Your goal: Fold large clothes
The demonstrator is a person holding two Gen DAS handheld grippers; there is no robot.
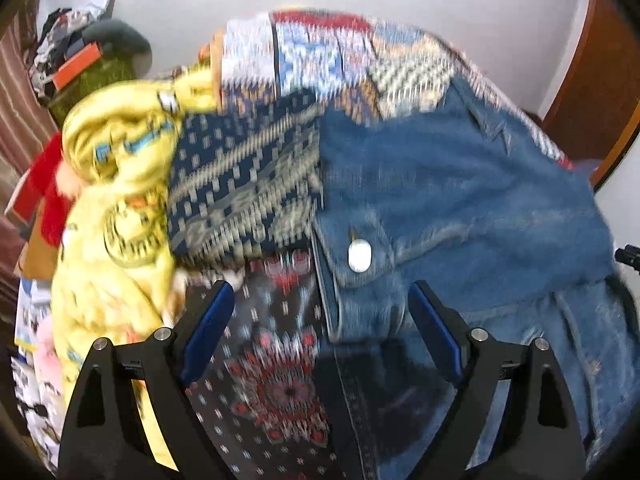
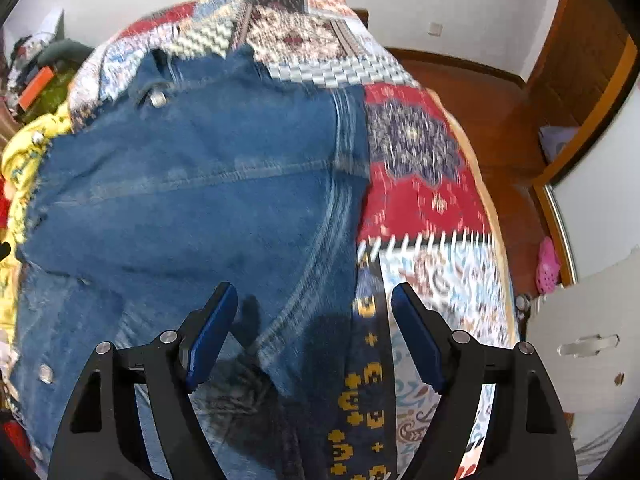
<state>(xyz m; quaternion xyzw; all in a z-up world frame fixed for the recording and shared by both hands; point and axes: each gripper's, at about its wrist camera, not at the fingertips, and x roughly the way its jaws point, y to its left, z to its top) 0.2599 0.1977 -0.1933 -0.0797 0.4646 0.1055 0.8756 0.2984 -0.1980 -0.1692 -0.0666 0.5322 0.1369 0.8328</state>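
1. A blue denim jacket (image 1: 460, 200) lies spread on a patchwork quilt (image 1: 248, 184) and fills the centre and right of the left wrist view.
2. In the right wrist view the same jacket (image 2: 192, 184) covers the left and centre of the frame, with the quilt (image 2: 424, 184) showing along the top and down the right side.
3. The left gripper (image 1: 320, 304) sits at the bottom centre of its view, its jaws spread wide with nothing between them; below it lie the jacket's front edge and a metal button (image 1: 359, 255).
4. The right gripper (image 2: 314, 304) is likewise released, jaws wide apart, above the jacket's lower right edge where the denim meets the quilt.
5. A crumpled yellow garment (image 1: 116, 208) lies at the left of the left wrist view, just beside the jacket; a red piece (image 1: 52, 192) shows at its far left edge.
6. A heap of clutter (image 1: 80, 52) sits in the upper left; both frames are blurred, so what it is made of is hard to tell.
7. A pink shoe (image 2: 547, 266) rests on the wooden floor (image 2: 480, 92) at the right edge of the right wrist view.
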